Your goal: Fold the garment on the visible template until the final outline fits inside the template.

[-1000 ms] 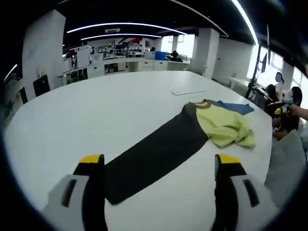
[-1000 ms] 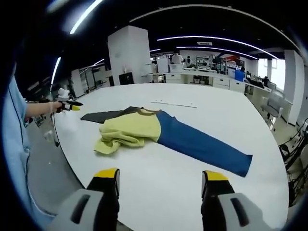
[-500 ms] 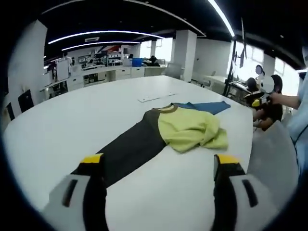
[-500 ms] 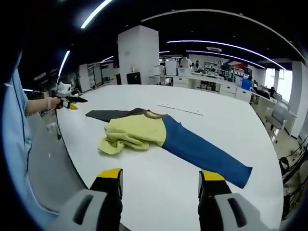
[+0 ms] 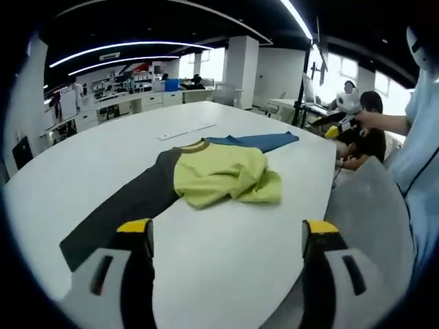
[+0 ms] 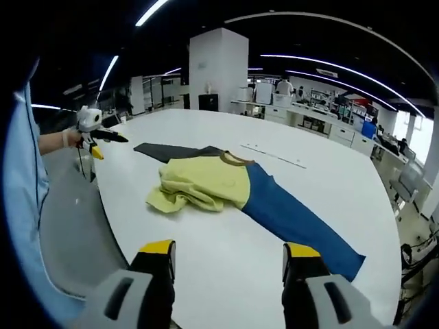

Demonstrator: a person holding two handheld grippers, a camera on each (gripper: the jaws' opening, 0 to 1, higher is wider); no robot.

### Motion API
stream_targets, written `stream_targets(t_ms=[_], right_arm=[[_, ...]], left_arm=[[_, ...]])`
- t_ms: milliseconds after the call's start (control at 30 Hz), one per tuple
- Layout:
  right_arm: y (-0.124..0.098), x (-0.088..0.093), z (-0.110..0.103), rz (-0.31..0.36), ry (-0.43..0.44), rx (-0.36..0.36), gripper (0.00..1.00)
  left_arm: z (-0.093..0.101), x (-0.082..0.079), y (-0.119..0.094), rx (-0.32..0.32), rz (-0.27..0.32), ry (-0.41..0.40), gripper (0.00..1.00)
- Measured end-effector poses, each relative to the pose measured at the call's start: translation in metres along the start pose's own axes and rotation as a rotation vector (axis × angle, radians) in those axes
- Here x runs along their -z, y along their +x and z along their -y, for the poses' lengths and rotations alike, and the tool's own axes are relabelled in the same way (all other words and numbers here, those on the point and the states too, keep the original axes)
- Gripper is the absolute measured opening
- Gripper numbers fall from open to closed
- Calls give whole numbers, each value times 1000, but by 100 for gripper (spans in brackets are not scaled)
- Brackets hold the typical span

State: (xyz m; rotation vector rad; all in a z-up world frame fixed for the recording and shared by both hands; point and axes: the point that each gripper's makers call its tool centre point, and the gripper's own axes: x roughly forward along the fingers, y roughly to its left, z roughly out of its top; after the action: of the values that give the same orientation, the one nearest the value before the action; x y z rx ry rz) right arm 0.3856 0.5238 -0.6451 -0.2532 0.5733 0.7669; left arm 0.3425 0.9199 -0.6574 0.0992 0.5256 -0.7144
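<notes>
A shirt with a crumpled yellow-green body (image 5: 219,175), a dark grey sleeve (image 5: 123,209) and a blue sleeve (image 5: 260,142) lies on the white table (image 5: 82,157). Its sleeves are spread out flat to either side. My left gripper (image 5: 226,229) hovers open over the near table edge, short of the body, holding nothing. In the right gripper view the same body (image 6: 206,181), blue sleeve (image 6: 295,219) and grey sleeve (image 6: 168,151) lie ahead of my open, empty right gripper (image 6: 229,250). Each gripper also appears small in the other's view, off the table edge.
A thin flat white strip (image 5: 186,131) lies on the table beyond the collar, also the strip (image 6: 273,155) in the right gripper view. A light blue sleeve (image 5: 422,137) stands at the table edge. Office desks and pillars fill the background.
Both cameras have shifted, so the shirt sits nearer and further left in the left gripper view. The shirt itself lies as before. Both grippers stay open.
</notes>
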Motion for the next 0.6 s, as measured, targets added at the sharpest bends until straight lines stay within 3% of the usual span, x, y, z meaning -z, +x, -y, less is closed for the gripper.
stream_targets(t_ms=[233, 333, 400, 500, 600], right_arm=[[7, 0, -4, -12, -25, -31, 58], [16, -3, -13, -19, -75, -54, 56], [30, -2, -19, -68, -156, -56, 62], [53, -14, -46, -34, -235, -142, 54], [84, -6, -63, -97, -304, -192, 50]], left_arm=[[9, 3, -1, -8, -15, -7, 86], [11, 3, 0, -11, -9, -17, 85], [15, 1, 0, -9, -3, -24, 85], [20, -1, -1, -4, 12, -39, 86], [23, -5, 0, -14, 27, -47, 85]])
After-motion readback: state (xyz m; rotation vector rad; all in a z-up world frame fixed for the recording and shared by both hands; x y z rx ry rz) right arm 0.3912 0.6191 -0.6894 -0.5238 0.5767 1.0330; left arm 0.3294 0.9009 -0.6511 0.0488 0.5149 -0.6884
